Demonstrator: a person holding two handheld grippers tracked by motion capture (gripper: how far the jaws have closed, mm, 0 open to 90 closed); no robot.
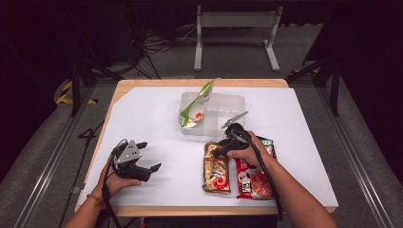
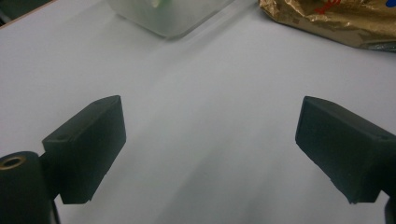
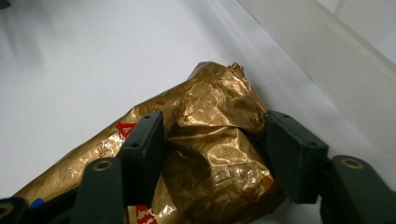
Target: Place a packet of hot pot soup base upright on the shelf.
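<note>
The gold snack packet (image 3: pixel 205 140) was seen lying on the white sheet (image 1: pixel 157 118) just in front of the clear plastic tub (image 1: pixel 223 107), its top end crumpled and pinched between the jaws of the right gripper (image 3: pixel 215 149). A red packet (image 1: pixel 254 178) was laid beside it, away from the tub. The left gripper (image 2: pixel 210 144) was held well apart from the tub, jaws spread wide over bare sheet. A green packet (image 1: pixel 196 105) was propped inside the tub
</note>
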